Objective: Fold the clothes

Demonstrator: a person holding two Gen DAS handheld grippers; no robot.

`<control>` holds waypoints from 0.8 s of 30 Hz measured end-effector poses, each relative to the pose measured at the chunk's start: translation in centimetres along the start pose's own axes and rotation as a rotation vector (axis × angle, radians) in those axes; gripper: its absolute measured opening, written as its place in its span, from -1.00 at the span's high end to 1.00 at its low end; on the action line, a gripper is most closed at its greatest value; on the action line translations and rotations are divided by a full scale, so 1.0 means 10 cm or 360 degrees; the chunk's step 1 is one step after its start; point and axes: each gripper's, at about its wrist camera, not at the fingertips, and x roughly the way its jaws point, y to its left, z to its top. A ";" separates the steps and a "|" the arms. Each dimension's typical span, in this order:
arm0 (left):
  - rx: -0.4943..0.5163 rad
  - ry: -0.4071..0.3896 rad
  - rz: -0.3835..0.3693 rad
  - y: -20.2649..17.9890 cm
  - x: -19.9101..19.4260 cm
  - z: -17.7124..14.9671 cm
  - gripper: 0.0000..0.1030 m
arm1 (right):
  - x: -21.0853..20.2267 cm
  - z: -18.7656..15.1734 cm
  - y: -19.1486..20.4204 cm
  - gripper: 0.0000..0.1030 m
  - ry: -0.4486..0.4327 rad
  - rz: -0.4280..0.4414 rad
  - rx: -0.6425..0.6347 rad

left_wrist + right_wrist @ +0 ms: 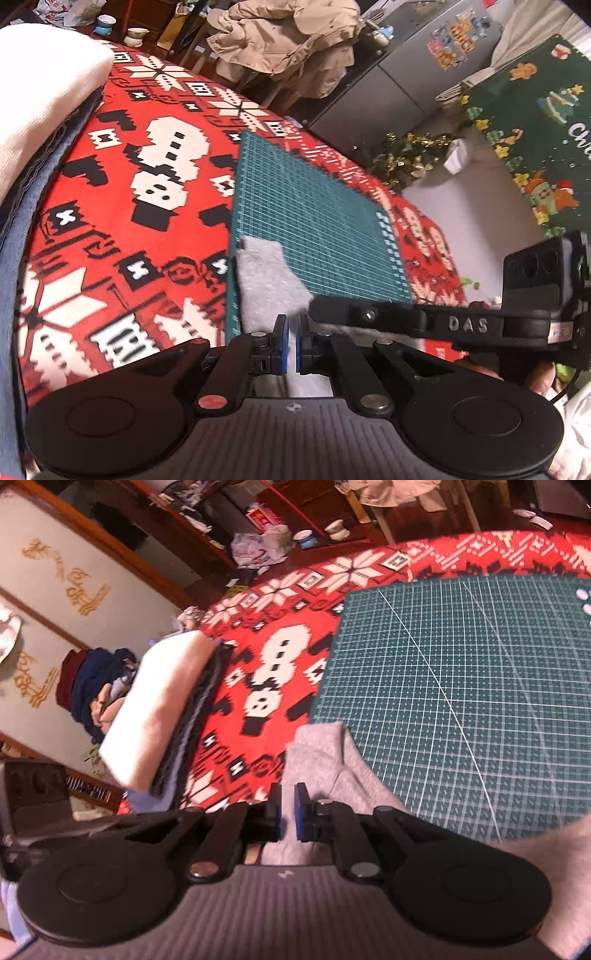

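Note:
A light grey garment (266,273) lies with one edge on the green cutting mat (314,206), over the red snowman tablecloth (110,206). My left gripper (291,345) is shut on a fold of the grey cloth at the mat's near edge. From the right, a black finger (369,317) of the other gripper reaches across just above the cloth. In the right wrist view the grey garment (321,760) rises out of my right gripper (288,814), which is shut on it at the near-left corner of the mat (461,683).
A stack of folded clothes (44,92), white on top with dark and blue layers beneath, sits on the tablecloth's left side (159,709). Behind the table are a beige coat (288,40) on a chair, a grey fridge (424,66), cups (306,537) and a dark clothes pile (92,686).

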 end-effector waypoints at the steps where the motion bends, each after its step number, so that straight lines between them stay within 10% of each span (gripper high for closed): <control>1: 0.0002 0.0001 -0.0010 -0.02 -0.03 -0.03 0.96 | -0.06 -0.03 0.01 0.82 0.0005 0.0009 -0.0007; 15: -0.0049 0.0002 -0.0030 0.01 -0.22 -0.29 0.95 | -0.21 -0.48 0.10 0.82 -0.0001 0.0048 -0.0067; 24: -0.0114 0.0114 -0.0045 0.02 -0.29 -0.77 0.93 | -0.01 -0.35 0.29 0.61 0.0035 -0.0190 -0.0378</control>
